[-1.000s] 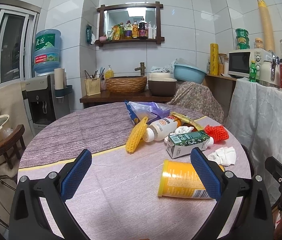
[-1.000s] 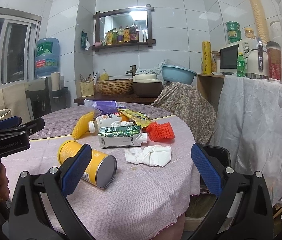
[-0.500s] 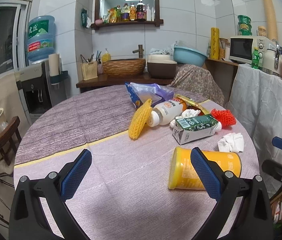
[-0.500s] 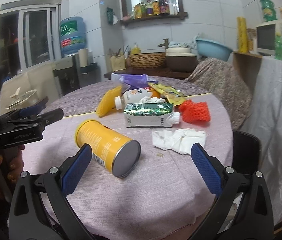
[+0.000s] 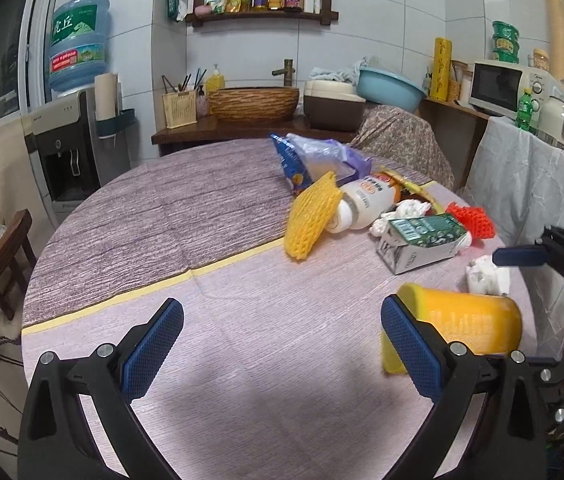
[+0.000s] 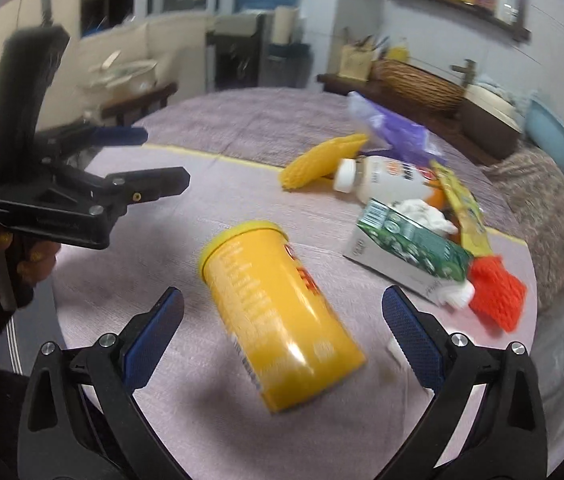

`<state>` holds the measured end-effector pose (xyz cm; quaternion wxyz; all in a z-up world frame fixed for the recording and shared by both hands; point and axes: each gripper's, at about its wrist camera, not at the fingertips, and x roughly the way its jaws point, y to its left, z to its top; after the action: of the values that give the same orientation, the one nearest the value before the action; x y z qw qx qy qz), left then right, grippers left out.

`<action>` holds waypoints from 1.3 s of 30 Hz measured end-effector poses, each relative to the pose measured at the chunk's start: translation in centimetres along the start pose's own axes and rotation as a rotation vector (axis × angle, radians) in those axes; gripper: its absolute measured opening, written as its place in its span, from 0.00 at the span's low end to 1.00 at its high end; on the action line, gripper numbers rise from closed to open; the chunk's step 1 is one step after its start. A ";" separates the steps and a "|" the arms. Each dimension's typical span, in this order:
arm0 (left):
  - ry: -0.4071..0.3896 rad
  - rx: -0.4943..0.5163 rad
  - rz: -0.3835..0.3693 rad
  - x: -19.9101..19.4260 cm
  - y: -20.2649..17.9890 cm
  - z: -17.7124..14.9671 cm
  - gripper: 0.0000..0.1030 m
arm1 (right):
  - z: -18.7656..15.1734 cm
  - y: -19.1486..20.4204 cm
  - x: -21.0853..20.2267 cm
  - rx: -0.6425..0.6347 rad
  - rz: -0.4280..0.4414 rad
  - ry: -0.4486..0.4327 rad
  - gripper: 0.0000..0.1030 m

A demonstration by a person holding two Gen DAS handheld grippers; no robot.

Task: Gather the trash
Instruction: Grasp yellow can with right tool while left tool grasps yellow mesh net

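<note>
right gripper (image 6: pixel 282 328) jaws wide apart, yellow can (image 6: pixel 278 320) lying between them on table (image 6: pixel 186 360). left gripper (image 5: pixel 282 340) also apart, empty, can to its right.

We see a round table (image 5: pixel 210 320) under a purple-grey cloth with a yellow stripe across it. On it a yellow can (image 6: pixel 282 312) lies on its side near the edge, with a crumpled tissue (image 5: pixel 485 274) just beyond and a green carton (image 5: pixel 421 242) lying flat behind. Farther back sit a red net (image 5: pixel 471 220), a white bottle (image 5: pixel 365 200) on its side, a yellow net (image 5: pixel 311 216) leaning on the bottle, a yellow wrapper (image 6: pixel 461 204) and a purple bag (image 5: pixel 321 156).
</note>
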<state>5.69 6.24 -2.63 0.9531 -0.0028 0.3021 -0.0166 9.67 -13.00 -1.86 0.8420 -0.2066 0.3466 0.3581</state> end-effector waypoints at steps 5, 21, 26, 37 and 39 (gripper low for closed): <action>0.052 0.035 0.034 0.9 1.4 0.0 0.95 | 1.4 0.4 4.2 -0.129 0.096 0.167 0.95; 0.225 0.022 -0.170 6.7 1.7 3.7 0.87 | 0.9 0.7 6.4 -0.282 0.090 0.344 0.66; 0.254 0.105 -0.142 10.0 -0.6 5.7 0.77 | 0.4 -0.7 3.9 -0.168 0.110 0.281 0.66; 0.302 0.181 -0.055 15.2 -3.7 6.5 0.43 | -2.3 -2.7 0.0 0.033 0.106 0.158 0.66; 0.306 0.159 -0.056 15.4 -3.3 6.4 0.31 | -2.3 -2.9 0.0 0.062 0.110 0.132 0.66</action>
<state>21.84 2.38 -6.18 0.8925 0.0665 0.4411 -0.0671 10.87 -16.29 -3.11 0.8023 -0.1843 0.4230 0.3787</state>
